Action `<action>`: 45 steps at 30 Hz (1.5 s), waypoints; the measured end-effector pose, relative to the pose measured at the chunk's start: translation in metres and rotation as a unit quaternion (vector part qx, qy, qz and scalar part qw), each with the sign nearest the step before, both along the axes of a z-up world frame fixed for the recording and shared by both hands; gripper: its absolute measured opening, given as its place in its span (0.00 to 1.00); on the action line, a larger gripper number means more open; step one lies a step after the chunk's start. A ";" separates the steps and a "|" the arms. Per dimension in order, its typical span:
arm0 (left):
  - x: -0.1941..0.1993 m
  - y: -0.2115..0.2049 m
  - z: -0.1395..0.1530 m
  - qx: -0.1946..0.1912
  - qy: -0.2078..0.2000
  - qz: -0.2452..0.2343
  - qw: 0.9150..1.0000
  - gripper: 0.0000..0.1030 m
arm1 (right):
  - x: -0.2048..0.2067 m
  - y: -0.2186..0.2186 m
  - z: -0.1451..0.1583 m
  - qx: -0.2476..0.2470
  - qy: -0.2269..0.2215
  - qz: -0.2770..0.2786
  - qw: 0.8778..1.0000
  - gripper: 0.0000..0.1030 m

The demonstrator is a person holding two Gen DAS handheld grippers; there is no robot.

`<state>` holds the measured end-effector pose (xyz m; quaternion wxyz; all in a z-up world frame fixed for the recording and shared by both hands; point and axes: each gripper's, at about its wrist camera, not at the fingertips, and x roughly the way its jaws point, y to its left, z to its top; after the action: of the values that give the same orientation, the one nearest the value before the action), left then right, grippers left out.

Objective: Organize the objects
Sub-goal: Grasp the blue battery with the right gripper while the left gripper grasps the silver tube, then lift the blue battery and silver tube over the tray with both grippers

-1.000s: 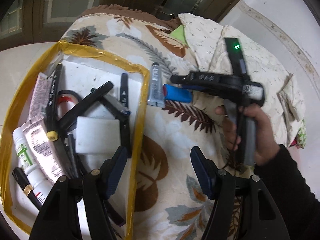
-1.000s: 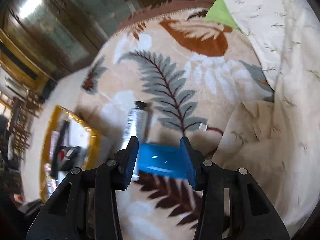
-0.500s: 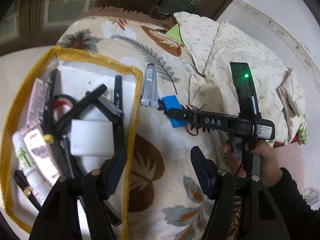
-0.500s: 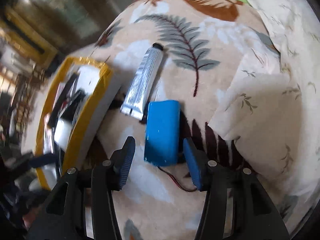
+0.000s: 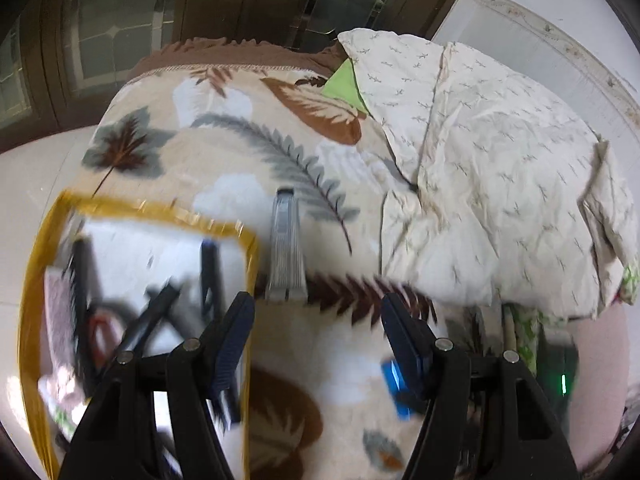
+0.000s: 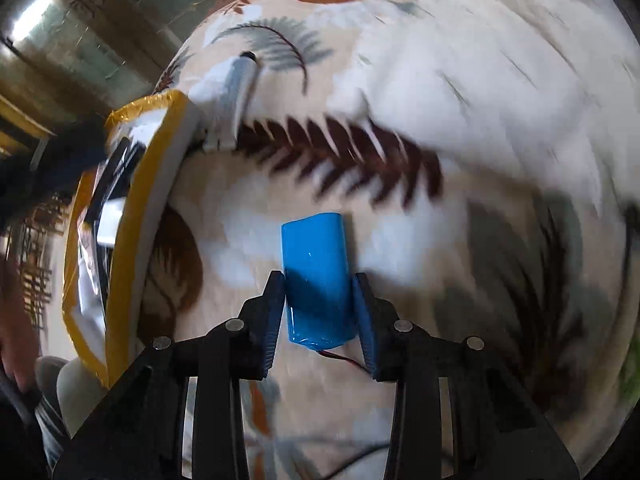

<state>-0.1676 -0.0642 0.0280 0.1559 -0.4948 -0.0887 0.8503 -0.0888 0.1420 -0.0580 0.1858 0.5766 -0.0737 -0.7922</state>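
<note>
Right claw [image 6: 319, 312] has just closed onto the blue battery [image 6: 316, 276], gripping it beside the yellow-rimmed tray [image 6: 128, 216]; left claw [image 5: 318, 336] hangs wide, empty.

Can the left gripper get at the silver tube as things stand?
Probably yes: the left gripper is open and empty, and the silver tube lies uncovered on the blanket just ahead of it, beside the yellow-rimmed box.

We see a beige blanket [image 5: 224, 168] w/ grey fern fronds, brown & rust leaves, white patches. At 2 o'clock, cream sheet [image 5: 500, 184] w/ small grey sprig print, lime-green bit at its edge. Tray [image 5: 40, 248] at 8 o'clock: yellow rim, white inside. Silver-grey tube [image 5: 286, 256], black cap. Battery pack [image 6: 318, 276] bright blue, red wire. Tongs black, dark-blue pads [image 6: 362, 300].
</note>
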 end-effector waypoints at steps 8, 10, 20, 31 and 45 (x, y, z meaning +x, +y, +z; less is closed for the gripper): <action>-0.058 0.028 -0.024 -0.052 -0.033 0.008 0.998 0.60 | 0.002 -0.008 -0.010 0.019 -0.003 0.014 1.000 0.33; -0.069 0.035 -0.030 -0.059 -0.034 0.008 0.998 0.54 | 0.001 -0.007 -0.011 0.016 -0.005 0.017 1.000 0.33; -0.092 0.051 -0.057 -0.109 -0.079 -0.005 0.991 0.25 | -0.001 0.007 -0.013 -0.008 -0.023 0.013 1.000 0.33; -0.004 0.056 -0.044 -0.096 -0.062 -0.092 0.989 0.25 | -0.004 0.015 -0.016 -0.028 -0.030 0.003 0.999 0.33; 0.131 -0.005 -0.024 -0.053 -0.061 -0.057 0.995 0.25 | 0.007 -0.003 -0.003 -0.005 0.004 0.003 1.000 0.33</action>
<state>-0.0370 -0.0690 0.0040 0.1717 -0.5573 -0.0249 0.8120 -0.0816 0.1391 -0.0612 0.1910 0.5729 -0.0750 -0.7935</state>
